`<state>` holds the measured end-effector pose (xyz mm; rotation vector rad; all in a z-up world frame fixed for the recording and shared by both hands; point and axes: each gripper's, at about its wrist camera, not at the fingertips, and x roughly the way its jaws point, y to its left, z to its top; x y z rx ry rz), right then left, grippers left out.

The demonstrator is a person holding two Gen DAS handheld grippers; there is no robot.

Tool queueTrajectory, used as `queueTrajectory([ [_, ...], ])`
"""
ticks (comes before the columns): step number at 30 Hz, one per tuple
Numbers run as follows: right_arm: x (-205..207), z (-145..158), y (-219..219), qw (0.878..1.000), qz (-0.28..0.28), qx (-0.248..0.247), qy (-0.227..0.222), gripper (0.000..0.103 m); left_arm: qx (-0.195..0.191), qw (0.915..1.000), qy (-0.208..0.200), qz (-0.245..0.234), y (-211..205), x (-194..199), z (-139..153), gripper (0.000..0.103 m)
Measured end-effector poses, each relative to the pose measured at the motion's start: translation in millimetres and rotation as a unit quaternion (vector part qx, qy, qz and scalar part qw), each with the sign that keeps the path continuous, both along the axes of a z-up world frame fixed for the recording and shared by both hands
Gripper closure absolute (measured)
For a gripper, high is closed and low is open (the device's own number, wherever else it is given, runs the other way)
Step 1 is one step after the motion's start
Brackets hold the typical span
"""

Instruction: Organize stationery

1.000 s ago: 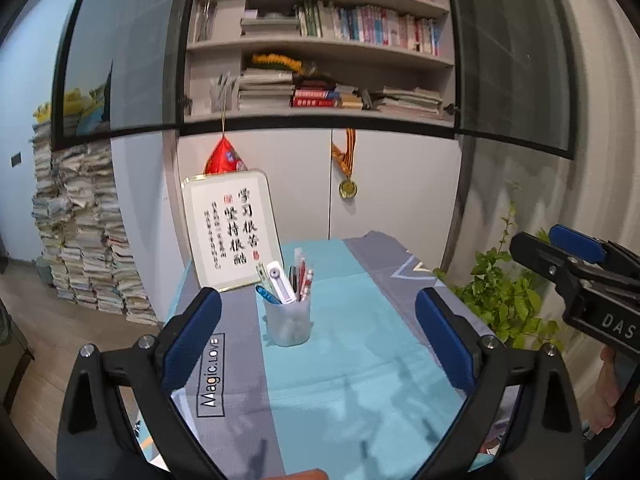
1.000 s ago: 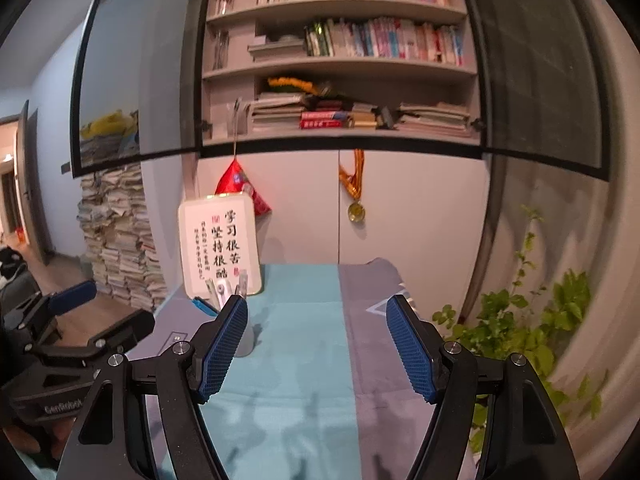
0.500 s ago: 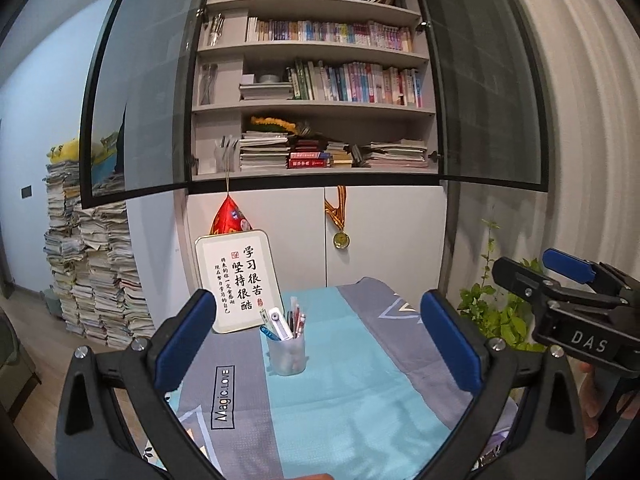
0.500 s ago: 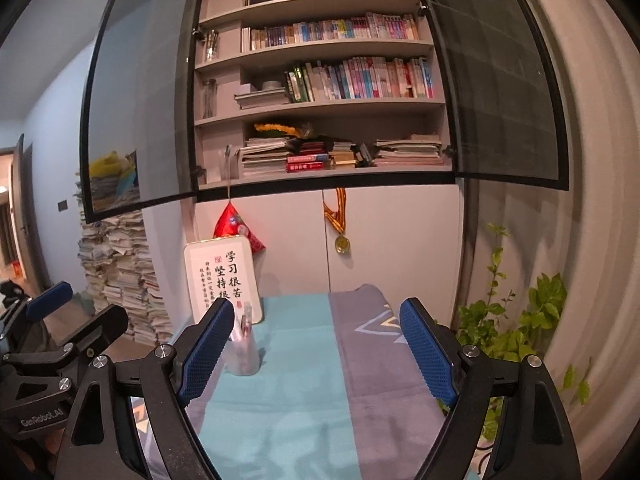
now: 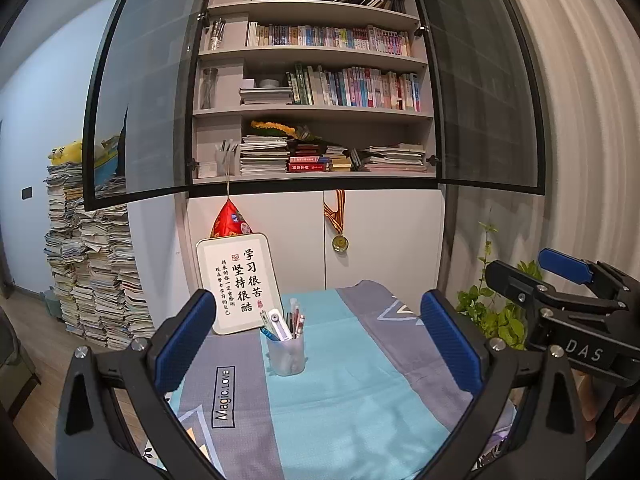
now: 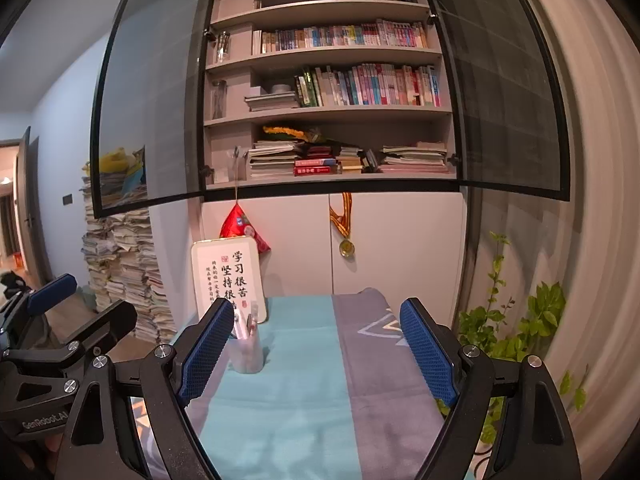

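Note:
A clear plastic cup (image 5: pixel 286 354) full of pens and a white correction tape stands upright on the teal and grey table cloth (image 5: pixel 360 408), in front of a framed calligraphy sign (image 5: pixel 239 288). In the right wrist view the cup (image 6: pixel 247 350) is partly hidden behind my right gripper's left finger. My left gripper (image 5: pixel 318 344) is open and empty, well back from the cup. My right gripper (image 6: pixel 316 350) is open and empty too. Each gripper shows at the edge of the other's view.
A bookcase (image 5: pixel 316 100) with open glass doors rises behind the table, above white cabinet doors with a hanging medal (image 5: pixel 340 242). Stacks of papers (image 5: pixel 92 264) stand at the left. A green plant (image 5: pixel 492 316) stands at the right.
Both grippers have pulled back and tilted up, so the cup looks smaller and farther and more of the bookcase shows. Both stay open and empty.

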<state>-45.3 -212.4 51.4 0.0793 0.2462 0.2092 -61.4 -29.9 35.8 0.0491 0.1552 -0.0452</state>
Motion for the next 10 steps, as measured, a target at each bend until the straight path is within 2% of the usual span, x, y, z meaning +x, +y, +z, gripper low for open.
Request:
queueTrajectory([
  [10,-3.0,1.9,-0.6,1.000,-0.001,0.001,0.001,0.017,0.001,1.0000,0.001,-0.001,-1.3,-2.0,0.7,0.001],
])
